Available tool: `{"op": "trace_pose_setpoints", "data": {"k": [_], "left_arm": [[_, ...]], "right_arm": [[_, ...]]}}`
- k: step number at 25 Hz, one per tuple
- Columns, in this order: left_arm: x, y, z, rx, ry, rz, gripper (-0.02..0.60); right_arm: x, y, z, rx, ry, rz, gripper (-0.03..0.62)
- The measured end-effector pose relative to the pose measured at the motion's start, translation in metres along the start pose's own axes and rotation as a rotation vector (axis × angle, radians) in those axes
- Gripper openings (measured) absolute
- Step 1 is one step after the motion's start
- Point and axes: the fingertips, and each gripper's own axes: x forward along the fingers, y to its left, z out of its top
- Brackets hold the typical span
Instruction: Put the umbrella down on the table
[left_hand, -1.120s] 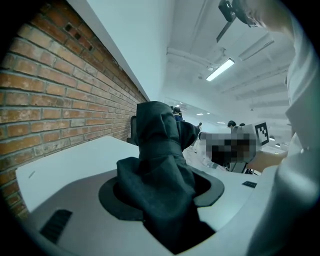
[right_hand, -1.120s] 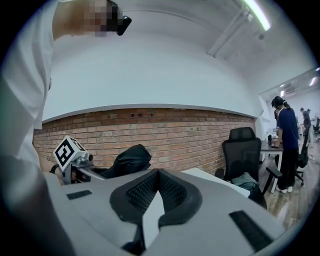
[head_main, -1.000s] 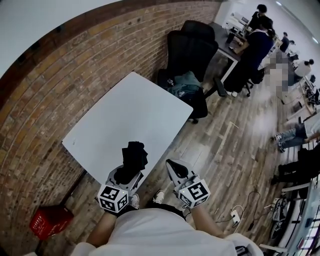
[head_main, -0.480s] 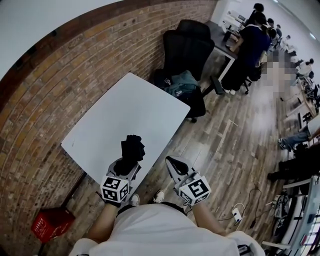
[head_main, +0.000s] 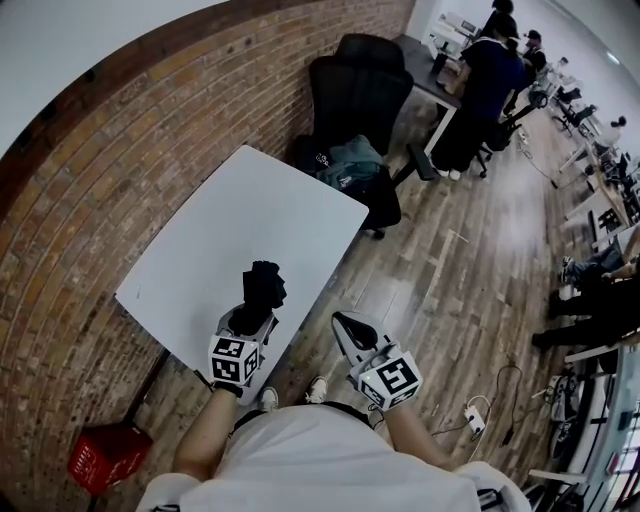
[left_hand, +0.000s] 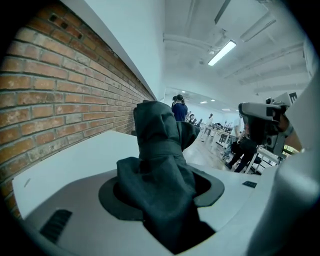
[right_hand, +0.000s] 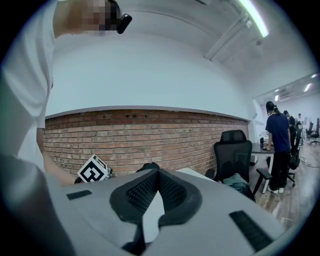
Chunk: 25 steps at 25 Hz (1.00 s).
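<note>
While the left gripper (head_main: 250, 320) clamps a folded black umbrella (head_main: 263, 286), white table (head_main: 240, 220) just ahead beneath it, right gripper (head_main: 345, 325) alongside, jaws pressed together, empty.

A brick wall (head_main: 120, 170) runs the length of the room, with a plain white wall (right_hand: 150, 75) above it. Close beside the brick wall stands a white table (head_main: 230, 225). At the brick wall's foot, towards the near end, sits a red crate (head_main: 105, 455). Further along the brick wall are two black office chairs (head_main: 355, 95), and the nearer one carries a grey-green bundle (head_main: 345, 160) on its seat. Past them, towards the brick wall's far end, a desk (head_main: 425, 65) stands with a person in dark clothes (head_main: 485, 75) at it. A wooden plank floor (head_main: 450, 290) spreads away from the brick wall. Well out from the brick wall, a white power strip (head_main: 475, 422) lies on the planks. Overhead runs a strip light (left_hand: 222, 52) on a white ceiling.
</note>
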Motion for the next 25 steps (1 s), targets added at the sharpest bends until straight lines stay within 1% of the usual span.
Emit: {"op": "trace_pose_setpoints", "data": {"k": [5, 12, 18, 25], "left_arm": [[0.02, 0.006, -0.006, 0.013, 0.035, 0.004, 0.247], [0.05, 0.023, -0.038, -0.007, 0.127, 0.036, 0.247], [0.069, 0.032, -0.055, -0.013, 0.183, 0.056, 0.247], [0.087, 0.037, -0.061, -0.025, 0.217, 0.07, 0.247]], "right_arm": [[-0.007, -0.005, -0.004, 0.008, 0.011, -0.021, 0.018], [-0.016, -0.009, -0.005, 0.005, 0.012, -0.044, 0.018], [-0.026, -0.016, -0.01, 0.022, 0.026, -0.07, 0.018], [-0.031, -0.02, -0.013, 0.023, 0.027, -0.073, 0.018]]}}
